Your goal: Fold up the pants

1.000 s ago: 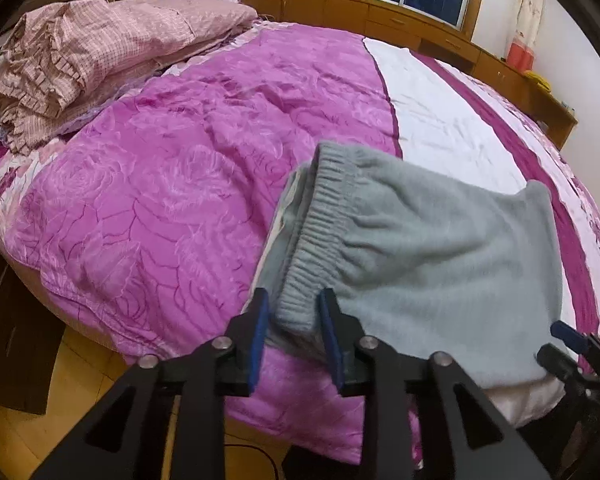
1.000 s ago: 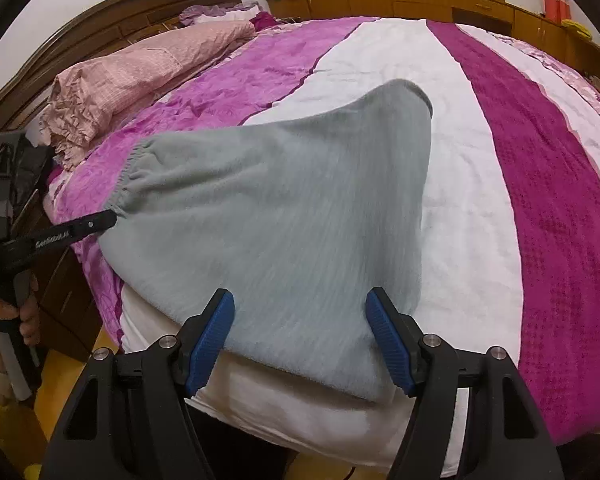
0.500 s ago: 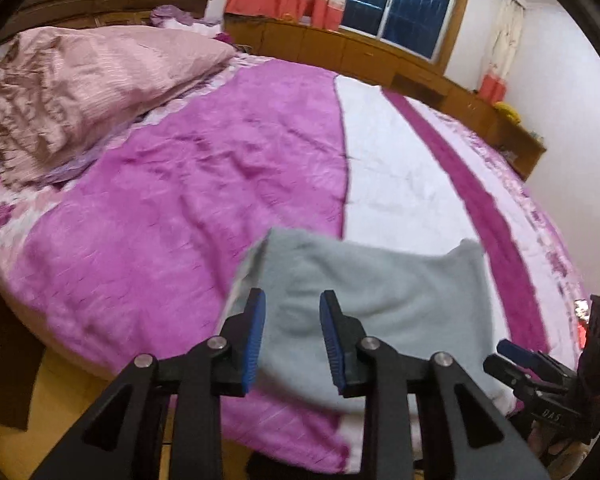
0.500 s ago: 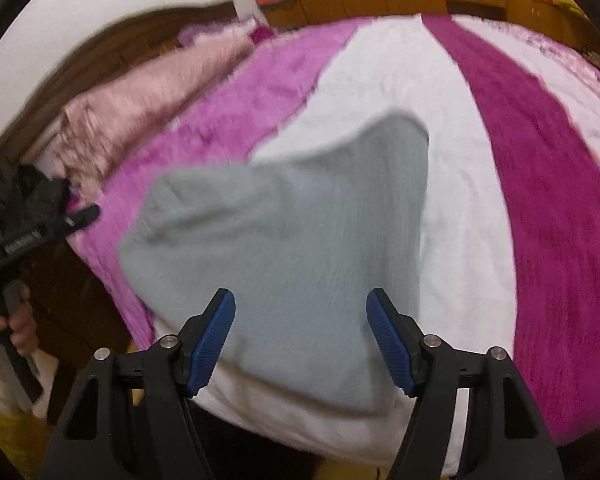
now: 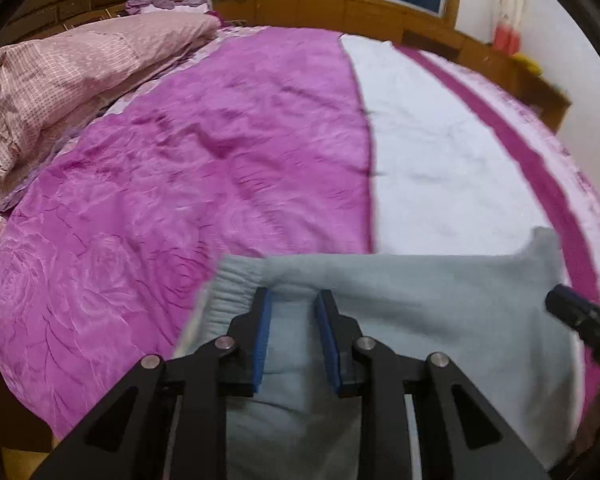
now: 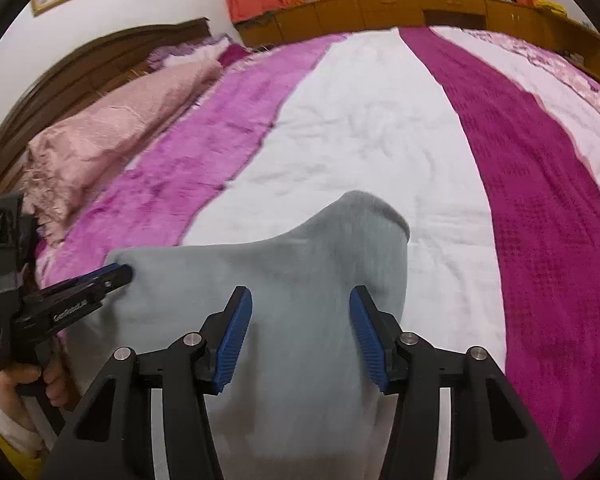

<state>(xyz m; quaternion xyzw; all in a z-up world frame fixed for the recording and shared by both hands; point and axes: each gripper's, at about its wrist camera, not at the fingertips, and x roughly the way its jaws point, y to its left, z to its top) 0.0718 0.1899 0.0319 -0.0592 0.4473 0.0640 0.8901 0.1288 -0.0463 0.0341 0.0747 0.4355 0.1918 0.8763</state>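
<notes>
My left tool (image 5: 291, 312) has its blue pads partly closed around a pinch of the soft grey fleece pants (image 5: 420, 320) near the elastic waistband (image 5: 236, 292); real clamping I can't confirm. My right tool (image 6: 300, 320) is wide open over the cloth, holding nothing. The pants lie at the near edge of the bed (image 6: 360, 140), long axis running left-right between the tools, with the peaked corner (image 6: 368, 208) just ahead of the right one, so it's nearer.
</notes>
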